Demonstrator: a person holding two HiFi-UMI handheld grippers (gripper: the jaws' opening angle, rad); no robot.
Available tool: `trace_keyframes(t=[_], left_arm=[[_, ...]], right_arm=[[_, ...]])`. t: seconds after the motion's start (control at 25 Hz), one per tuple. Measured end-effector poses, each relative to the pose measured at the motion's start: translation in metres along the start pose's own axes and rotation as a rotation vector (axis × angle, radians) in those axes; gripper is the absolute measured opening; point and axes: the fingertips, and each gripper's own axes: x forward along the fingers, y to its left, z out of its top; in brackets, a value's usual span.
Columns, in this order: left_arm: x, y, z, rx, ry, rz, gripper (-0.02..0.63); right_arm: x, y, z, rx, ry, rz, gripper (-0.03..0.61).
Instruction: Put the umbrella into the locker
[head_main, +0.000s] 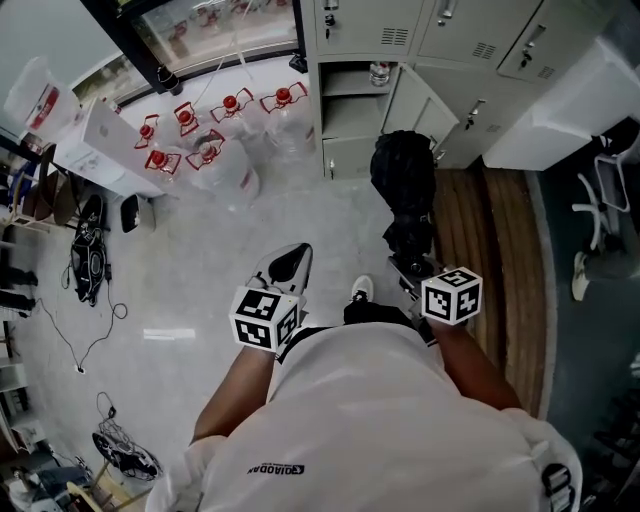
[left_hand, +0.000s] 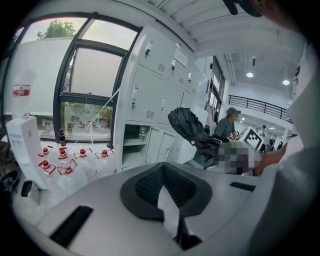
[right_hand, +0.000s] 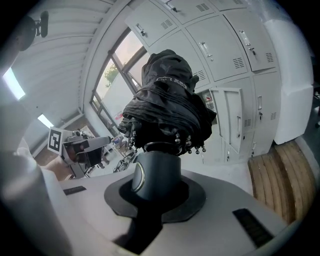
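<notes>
This looks like a work place, maybe an office or a lab hall. Grey metal lockers (head_main: 420, 40) fill the top of the head view, and one has its door open. Big water bottles (head_main: 208, 152) with red caps stand on the shiny floor (head_main: 200, 290) by a tall window (left_hand: 85, 85). Cables (head_main: 85, 260) lie at the left. Far off are ceiling lights (left_hand: 249, 75) and a railing (left_hand: 260, 106).

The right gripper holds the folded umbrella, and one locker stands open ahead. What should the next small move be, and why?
Probably carry the right gripper forward toward the open locker. It is shut on the handle of the umbrella, the locker door is swung aside, and the umbrella is well short of the opening.
</notes>
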Motion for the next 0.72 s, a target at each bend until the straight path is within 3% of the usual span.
trace_keyframes(t=[0.32, 0.72], left_arm=[[0.068, 0.005, 0.038, 0.022, 0.010, 0.024, 0.014], [0.123, 0.011, 0.068, 0.029, 0.002, 0.064, 0.014]], right_arm=[[0.014, -0.056, 0.054, -0.055, 0.018, 0.043, 0.084], [0.024, -0.104, 0.075, -0.102, 0.063, 0.081, 0.084]])
